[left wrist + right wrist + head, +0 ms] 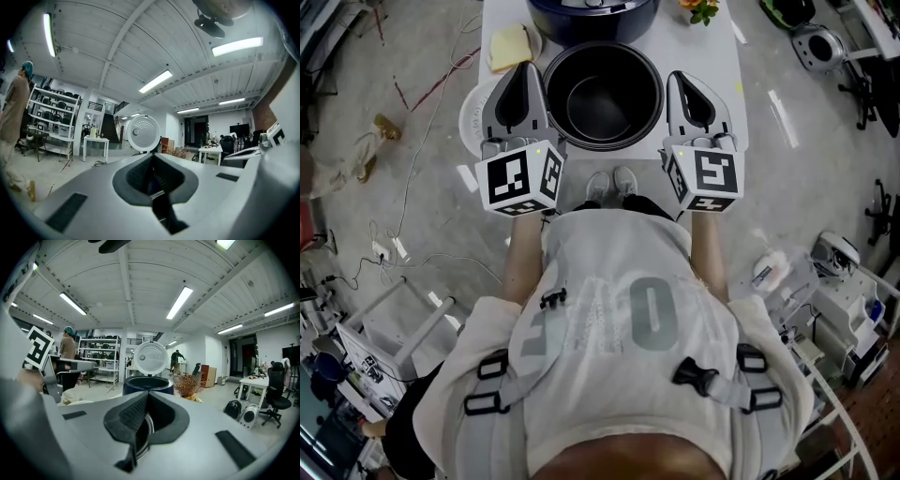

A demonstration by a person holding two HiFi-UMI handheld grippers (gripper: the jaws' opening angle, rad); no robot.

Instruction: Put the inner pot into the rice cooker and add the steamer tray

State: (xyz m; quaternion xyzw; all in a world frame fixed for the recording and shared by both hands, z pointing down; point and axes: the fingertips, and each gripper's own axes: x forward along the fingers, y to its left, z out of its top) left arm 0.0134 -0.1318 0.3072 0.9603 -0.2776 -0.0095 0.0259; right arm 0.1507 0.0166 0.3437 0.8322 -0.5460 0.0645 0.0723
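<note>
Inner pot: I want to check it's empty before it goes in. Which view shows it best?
The head view: it looks straight down into the inner pot, and nothing shows inside. Each gripper view shows only a sliver of its rim pinched between the jaws.

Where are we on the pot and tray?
Done: the rice cooker stands open. In hand: the left gripper and right gripper both clamp the rim of the inner pot, which is short of the cooker. Left: seat the pot, then add what looks like the steamer tray, white, beside the left gripper.
</note>
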